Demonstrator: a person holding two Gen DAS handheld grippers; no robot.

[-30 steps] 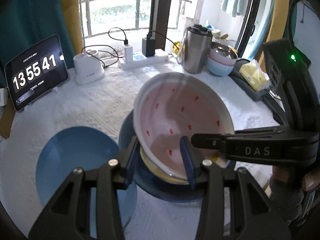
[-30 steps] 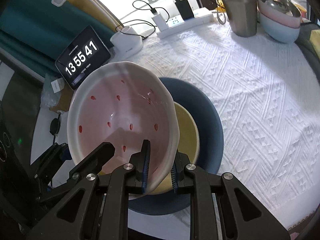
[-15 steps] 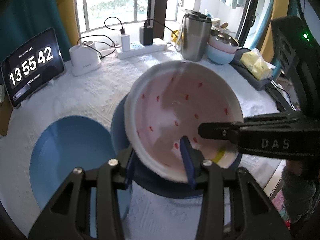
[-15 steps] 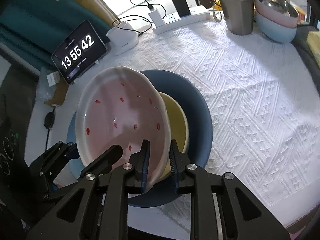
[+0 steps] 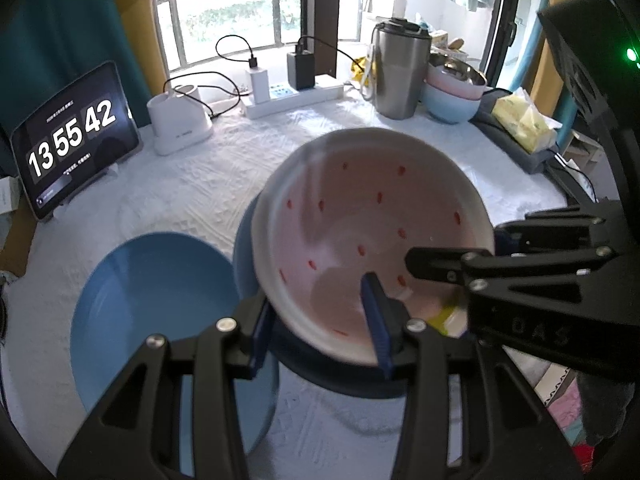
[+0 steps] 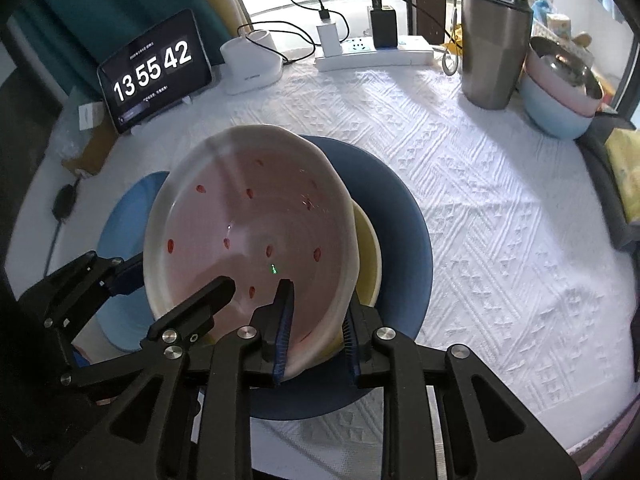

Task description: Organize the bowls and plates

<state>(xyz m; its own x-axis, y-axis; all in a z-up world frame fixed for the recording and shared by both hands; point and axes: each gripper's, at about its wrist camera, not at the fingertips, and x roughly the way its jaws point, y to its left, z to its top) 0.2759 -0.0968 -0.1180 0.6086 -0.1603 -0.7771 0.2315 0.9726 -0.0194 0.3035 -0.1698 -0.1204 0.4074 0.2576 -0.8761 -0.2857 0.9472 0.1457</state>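
Note:
A pink bowl (image 5: 360,216) with red seed marks hangs tilted between both grippers. My left gripper (image 5: 320,324) is shut on its near rim, one finger inside and one outside. My right gripper (image 6: 316,320) is shut on the bowl's (image 6: 248,220) wall from the other side. Each gripper shows in the other's view: the right gripper (image 5: 456,246) at the right, the left gripper (image 6: 178,280) at the lower left. Under the bowl a yellow dish (image 6: 368,248) sits in a dark blue plate (image 6: 400,216). A light blue plate (image 5: 152,304) lies to the left on the white cloth.
At the back stand a tablet clock (image 6: 154,68), a white holder (image 6: 250,64), a power strip (image 6: 372,54) with chargers, a steel tumbler (image 6: 494,40) and stacked bowls (image 6: 560,88). A yellow tissue pack (image 5: 524,120) lies at the right edge. White cloth (image 6: 500,220) spreads to the right.
The pink bowl, held by both grippers, has tipped flatter and sunk toward the yellow dish. My right gripper rolled with it. Both grips stayed on the rim.

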